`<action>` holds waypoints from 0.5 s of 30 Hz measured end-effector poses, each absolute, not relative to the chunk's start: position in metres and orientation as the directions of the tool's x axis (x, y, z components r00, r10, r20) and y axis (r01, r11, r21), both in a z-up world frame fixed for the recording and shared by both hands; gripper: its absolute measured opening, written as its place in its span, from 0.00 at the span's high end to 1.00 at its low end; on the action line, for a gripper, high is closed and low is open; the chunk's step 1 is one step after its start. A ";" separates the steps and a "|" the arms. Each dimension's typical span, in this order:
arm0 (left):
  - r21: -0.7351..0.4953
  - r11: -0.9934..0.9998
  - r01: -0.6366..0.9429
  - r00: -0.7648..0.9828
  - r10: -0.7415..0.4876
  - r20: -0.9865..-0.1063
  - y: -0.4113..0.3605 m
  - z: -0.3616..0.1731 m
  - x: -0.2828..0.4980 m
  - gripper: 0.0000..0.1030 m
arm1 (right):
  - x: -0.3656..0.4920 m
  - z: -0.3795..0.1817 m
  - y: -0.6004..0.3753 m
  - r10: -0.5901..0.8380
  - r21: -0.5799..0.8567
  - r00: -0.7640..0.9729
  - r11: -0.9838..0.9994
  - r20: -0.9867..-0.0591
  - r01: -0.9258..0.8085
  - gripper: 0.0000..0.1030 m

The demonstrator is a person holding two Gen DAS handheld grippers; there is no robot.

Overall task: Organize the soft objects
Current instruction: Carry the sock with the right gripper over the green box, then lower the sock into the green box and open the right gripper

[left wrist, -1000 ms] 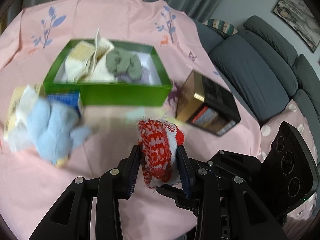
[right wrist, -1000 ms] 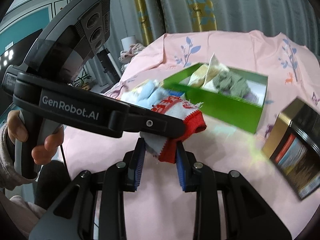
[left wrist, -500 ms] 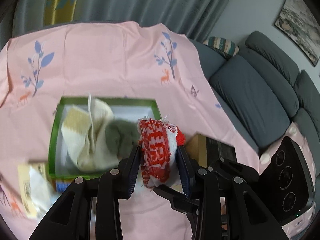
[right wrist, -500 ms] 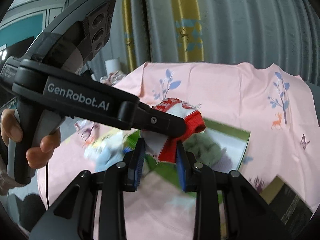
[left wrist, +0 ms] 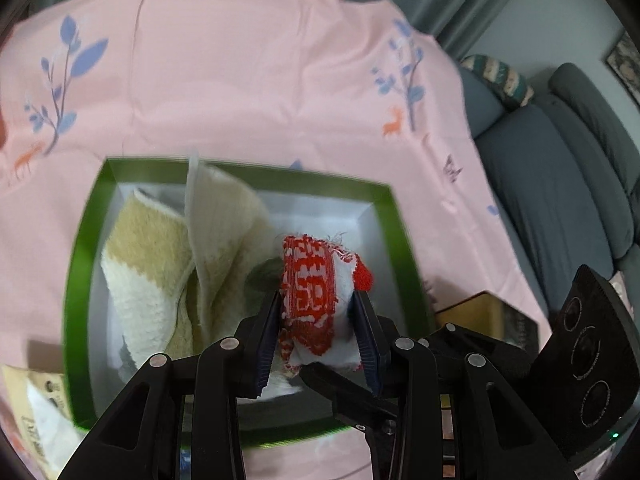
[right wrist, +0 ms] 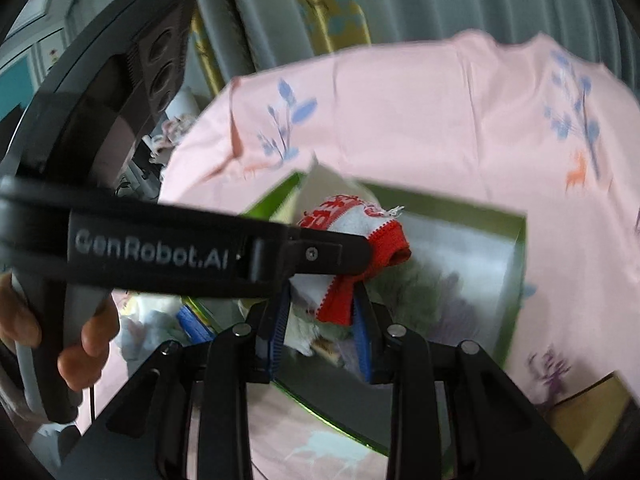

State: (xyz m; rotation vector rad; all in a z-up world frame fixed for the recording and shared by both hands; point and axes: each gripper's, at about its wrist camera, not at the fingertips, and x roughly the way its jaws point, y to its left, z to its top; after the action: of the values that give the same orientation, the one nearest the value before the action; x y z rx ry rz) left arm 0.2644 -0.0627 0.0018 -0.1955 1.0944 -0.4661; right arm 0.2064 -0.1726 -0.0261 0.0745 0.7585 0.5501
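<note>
This is a home living room. A grey sofa (left wrist: 560, 184) with a striped cushion (left wrist: 500, 78) stands just beside the counter, and a framed picture (left wrist: 624, 60) hangs on the wall above it. Long grey curtains (right wrist: 460, 0) with a yellow patterned strip (right wrist: 328, 4) hang behind. The counter wears a pink cloth (left wrist: 248, 80) printed with blue leaves and small deer.

One green box (left wrist: 80, 248), one red sock (left wrist: 310, 292), one cream towel (left wrist: 160, 264), two grippers (left wrist: 318, 304) (right wrist: 320, 304).
</note>
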 end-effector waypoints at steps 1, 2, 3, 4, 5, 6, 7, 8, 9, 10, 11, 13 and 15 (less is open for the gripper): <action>-0.377 0.888 0.262 0.368 -0.453 -0.812 -0.063 -0.003 0.266 0.64 | 0.208 -0.029 -0.172 0.494 0.257 0.588 0.859 -0.641 -0.442 0.72; -0.377 0.890 0.257 0.362 -0.451 -0.816 -0.063 -0.007 0.268 0.64 | 0.211 -0.032 -0.170 0.488 0.258 0.578 0.862 -0.654 -0.436 0.72; -0.375 0.892 0.252 0.356 -0.446 -0.821 -0.063 -0.011 0.270 0.64 | 0.215 -0.032 -0.169 0.482 0.258 0.571 0.865 -0.664 -0.430 0.72; -0.370 0.895 0.250 0.354 -0.440 -0.825 -0.064 -0.014 0.272 0.64 | 0.218 -0.034 -0.168 0.476 0.258 0.561 0.868 -0.677 -0.424 0.72; -0.363 0.899 0.247 0.351 -0.432 -0.831 -0.065 -0.018 0.274 0.64 | 0.222 -0.036 -0.166 0.466 0.256 0.550 0.872 -0.693 -0.416 0.72; -0.357 0.902 0.244 0.348 -0.425 -0.836 -0.065 -0.020 0.275 0.64 | 0.224 -0.038 -0.166 0.462 0.258 0.542 0.874 -0.701 -0.412 0.72; -0.353 0.904 0.240 0.344 -0.419 -0.840 -0.066 -0.022 0.276 0.64 | 0.229 -0.040 -0.166 0.461 0.268 0.527 0.875 -0.714 -0.402 0.72; -0.351 0.906 0.237 0.340 -0.416 -0.843 -0.066 -0.024 0.278 0.64 | 0.231 -0.042 -0.166 0.462 0.280 0.517 0.876 -0.720 -0.394 0.72; -0.353 0.907 0.231 0.336 -0.414 -0.846 -0.066 -0.027 0.279 0.64 | 0.234 -0.043 -0.167 0.464 0.288 0.511 0.876 -0.724 -0.388 0.71; -0.356 0.906 0.228 0.332 -0.416 -0.846 -0.066 -0.029 0.281 0.64 | 0.236 -0.045 -0.168 0.466 0.303 0.501 0.877 -0.730 -0.374 0.71; -0.363 0.905 0.222 0.328 -0.420 -0.846 -0.065 -0.031 0.281 0.64 | 0.238 -0.046 -0.169 0.467 0.312 0.495 0.877 -0.733 -0.365 0.71; -0.367 0.904 0.217 0.327 -0.422 -0.846 -0.065 -0.033 0.283 0.64 | 0.237 -0.047 -0.170 0.463 0.315 0.492 0.880 -0.738 -0.356 0.71; -0.368 0.906 0.208 0.325 -0.419 -0.848 -0.065 -0.034 0.282 0.64 | 0.239 -0.047 -0.168 0.457 0.311 0.488 0.883 -0.744 -0.353 0.69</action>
State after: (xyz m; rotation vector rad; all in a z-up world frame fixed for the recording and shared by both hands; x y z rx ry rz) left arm 0.2816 -0.0653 -0.0341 -0.2060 1.1714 -0.4142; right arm 0.2389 -0.1675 -0.0469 0.1219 0.9405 0.4936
